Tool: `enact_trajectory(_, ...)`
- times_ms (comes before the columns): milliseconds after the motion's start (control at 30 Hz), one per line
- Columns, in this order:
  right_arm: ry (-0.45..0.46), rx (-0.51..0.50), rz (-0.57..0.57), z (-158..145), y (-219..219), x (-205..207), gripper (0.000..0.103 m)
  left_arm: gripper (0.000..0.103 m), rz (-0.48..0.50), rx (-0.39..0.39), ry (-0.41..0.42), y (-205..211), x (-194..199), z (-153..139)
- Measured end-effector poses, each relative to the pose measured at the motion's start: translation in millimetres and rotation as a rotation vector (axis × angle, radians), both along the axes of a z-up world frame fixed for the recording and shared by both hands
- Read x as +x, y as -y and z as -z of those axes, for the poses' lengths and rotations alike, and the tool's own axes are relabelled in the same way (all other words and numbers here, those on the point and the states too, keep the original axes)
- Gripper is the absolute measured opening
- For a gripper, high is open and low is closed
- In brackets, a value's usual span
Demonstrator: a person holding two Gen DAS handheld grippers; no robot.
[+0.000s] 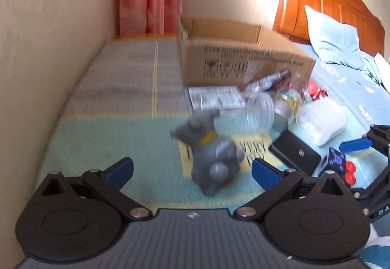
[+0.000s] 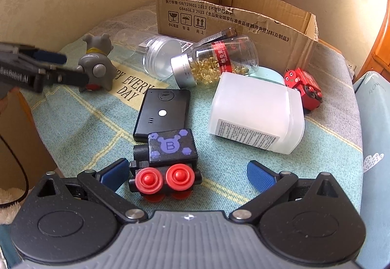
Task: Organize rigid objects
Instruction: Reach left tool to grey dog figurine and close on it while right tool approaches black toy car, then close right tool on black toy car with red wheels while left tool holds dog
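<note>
A grey toy dog (image 1: 212, 154) with a yellow collar stands on the bed cover, between and just beyond my open left gripper (image 1: 192, 171); it also shows in the right wrist view (image 2: 97, 67). My open right gripper (image 2: 187, 174) has its fingers on either side of a black toy train (image 2: 168, 159) with red wheels and a purple B top, its left finger close to the train. An open cardboard box (image 2: 234, 15) stands at the back. My left gripper also appears in the right wrist view (image 2: 48, 67).
In front of the box lie an empty clear jar (image 2: 158, 57), a capsule bottle (image 2: 217, 62), a white plastic bottle (image 2: 256, 118), a black flat device (image 2: 163, 110) and a red toy (image 2: 304, 86). A wall runs along the left; pillow and wooden headboard (image 1: 329, 6) are right.
</note>
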State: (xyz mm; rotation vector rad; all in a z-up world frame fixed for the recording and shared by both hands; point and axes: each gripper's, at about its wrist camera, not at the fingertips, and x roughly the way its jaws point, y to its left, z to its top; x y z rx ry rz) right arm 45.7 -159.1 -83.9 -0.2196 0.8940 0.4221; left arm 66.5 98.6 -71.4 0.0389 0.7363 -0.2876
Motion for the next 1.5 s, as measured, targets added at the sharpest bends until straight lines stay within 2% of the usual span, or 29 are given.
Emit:
enact_trajectory(167,0.016,0.008,0.0,1,1,-2,0.103,0.102,0.118,0.059,0.092,14,6,-15)
enact_trajectory(300,0.02,0.009,0.004,1,0,-3,0.103,0.102,0.213,0.093,0.109,30,19,-13)
enact_trajectory(467,0.027,0.015,0.001,1,1,-5,0.103,0.102,0.271,0.097,0.026,36,29,-2)
enact_trajectory(600,0.021,0.013,-0.012,0,2,-4,0.103,0.102,0.302,0.129,-0.025,34,15,1)
enact_trajectory(767,0.017,0.011,-0.012,0,1,-3,0.103,0.102,0.294,0.137,-0.05,27,3,4)
enact_trajectory(900,0.029,0.015,-0.014,1,2,-5,0.103,0.099,0.24,0.142,-0.039,25,7,9)
enact_trajectory(1067,0.041,0.018,-0.008,1,2,-10,0.103,0.099,0.245,0.167,-0.024,27,6,11)
enact_trajectory(1233,0.032,0.016,-0.063,0,-5,-9,0.103,0.099,0.219,0.162,-0.033,26,7,15)
enact_trajectory(1400,0.04,0.013,-0.12,-4,-16,-9,0.091,0.097,0.205,0.157,-0.033,25,7,15)
enact_trajectory(1467,0.046,0.009,-0.123,-5,-18,-10,0.089,0.087,0.209,0.159,-0.042,26,8,15)
enact_trajectory(1500,0.045,0.01,-0.124,-5,-18,-10,0.087,0.085,0.206,0.16,-0.045,26,9,16)
